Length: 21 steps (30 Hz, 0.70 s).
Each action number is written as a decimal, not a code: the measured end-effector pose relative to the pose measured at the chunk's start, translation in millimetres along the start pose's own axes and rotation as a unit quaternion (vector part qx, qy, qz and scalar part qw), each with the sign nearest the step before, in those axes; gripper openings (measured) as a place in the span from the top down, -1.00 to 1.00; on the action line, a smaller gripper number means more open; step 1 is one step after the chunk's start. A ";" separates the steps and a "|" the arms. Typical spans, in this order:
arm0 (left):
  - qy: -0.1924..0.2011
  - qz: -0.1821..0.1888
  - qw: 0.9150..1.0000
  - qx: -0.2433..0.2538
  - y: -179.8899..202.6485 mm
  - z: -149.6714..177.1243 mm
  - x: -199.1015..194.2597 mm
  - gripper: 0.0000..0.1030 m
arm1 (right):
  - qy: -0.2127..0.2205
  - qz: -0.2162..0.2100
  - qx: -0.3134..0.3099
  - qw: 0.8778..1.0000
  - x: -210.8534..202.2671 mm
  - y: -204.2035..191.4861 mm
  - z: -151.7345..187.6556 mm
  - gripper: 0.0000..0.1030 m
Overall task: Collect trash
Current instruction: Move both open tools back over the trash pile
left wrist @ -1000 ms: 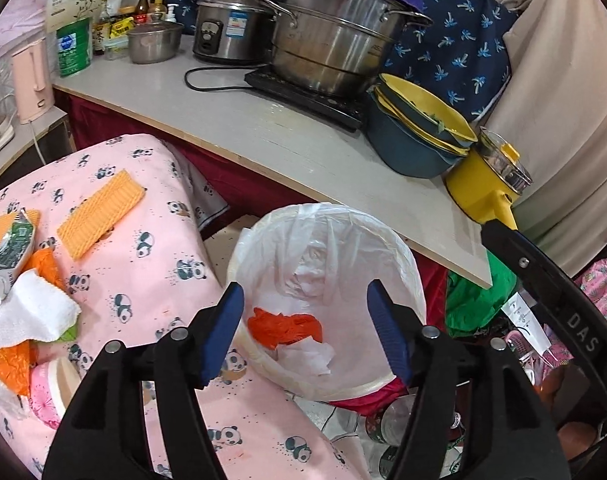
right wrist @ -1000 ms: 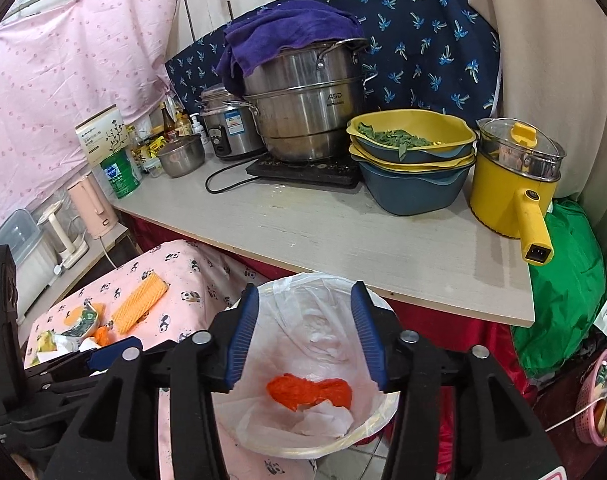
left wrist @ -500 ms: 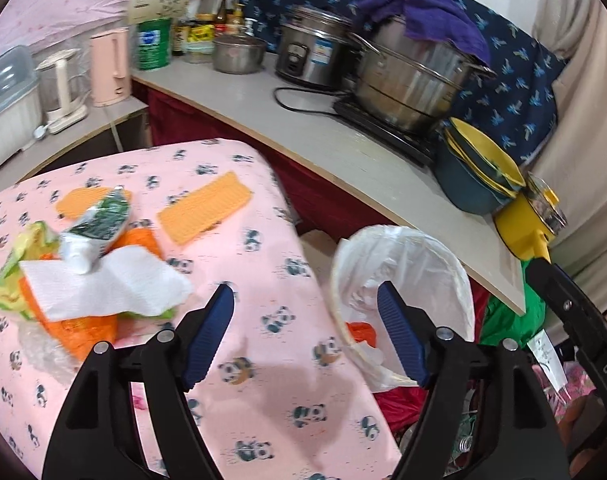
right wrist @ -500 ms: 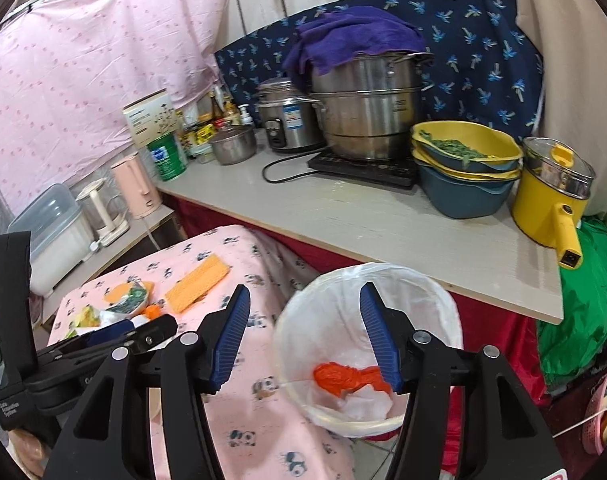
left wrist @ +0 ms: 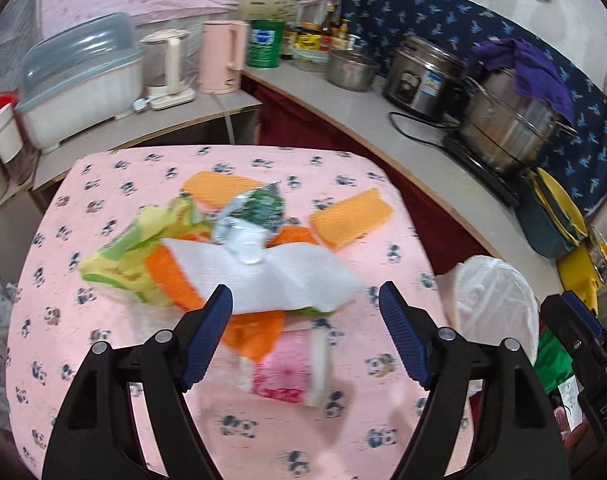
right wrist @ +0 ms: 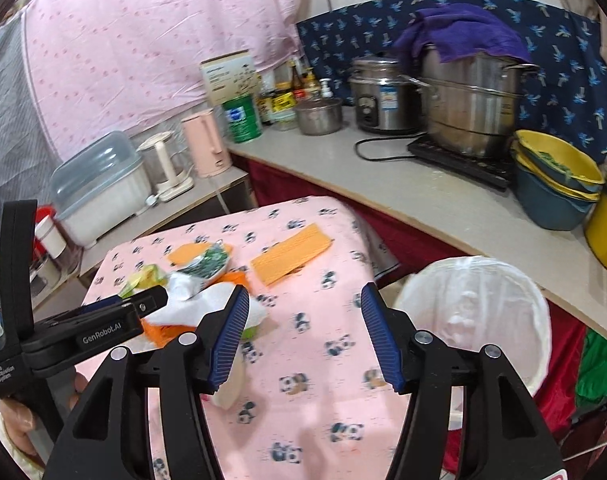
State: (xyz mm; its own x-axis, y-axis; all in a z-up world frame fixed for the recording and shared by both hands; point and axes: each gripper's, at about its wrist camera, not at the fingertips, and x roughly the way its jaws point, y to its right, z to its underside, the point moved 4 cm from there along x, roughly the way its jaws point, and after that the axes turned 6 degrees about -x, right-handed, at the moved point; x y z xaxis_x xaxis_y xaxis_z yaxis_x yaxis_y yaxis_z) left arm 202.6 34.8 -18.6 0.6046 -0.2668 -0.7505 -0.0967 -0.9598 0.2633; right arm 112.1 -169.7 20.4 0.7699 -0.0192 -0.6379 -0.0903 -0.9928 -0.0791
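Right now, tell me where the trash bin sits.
In both wrist views the white-lined trash bin stands at right, off the pink panda tablecloth's edge, below the counter.

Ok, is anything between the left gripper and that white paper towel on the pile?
Nothing visible. The open left gripper hangs just short of the white paper towel, which lies on top of the trash pile; only a silver-green foil wrapper rests on its far edge.

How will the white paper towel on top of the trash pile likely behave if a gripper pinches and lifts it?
The white paper towel looks thin and creased, so it will probably droop limply from the pinch. It seems very light. The crumpled wrapper rests on it, so that may slide off or tag along.
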 end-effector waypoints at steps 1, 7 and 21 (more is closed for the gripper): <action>0.000 -0.007 1.000 -0.006 -10.4 -1.2 -0.2 -0.41 | -0.004 -0.007 -0.004 1.000 4.2 -9.1 0.9 -0.11; -0.002 -0.044 0.998 -0.038 -72.8 -4.8 -2.0 -0.51 | -0.028 -0.039 -0.036 0.998 29.0 -62.1 8.0 -0.12; -0.017 -0.082 0.992 -0.095 -174.1 -3.8 7.6 -0.71 | -0.083 -0.081 -0.079 0.990 89.4 -150.2 28.2 -0.19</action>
State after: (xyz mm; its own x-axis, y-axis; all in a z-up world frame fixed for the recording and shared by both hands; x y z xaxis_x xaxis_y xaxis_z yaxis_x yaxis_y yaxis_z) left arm 227.0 200.3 -67.8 0.5726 -0.1135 -0.8119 0.1535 -0.9580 0.2422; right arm 176.6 -19.0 -46.3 0.6508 0.1490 -0.7445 0.1361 -0.9876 -0.0787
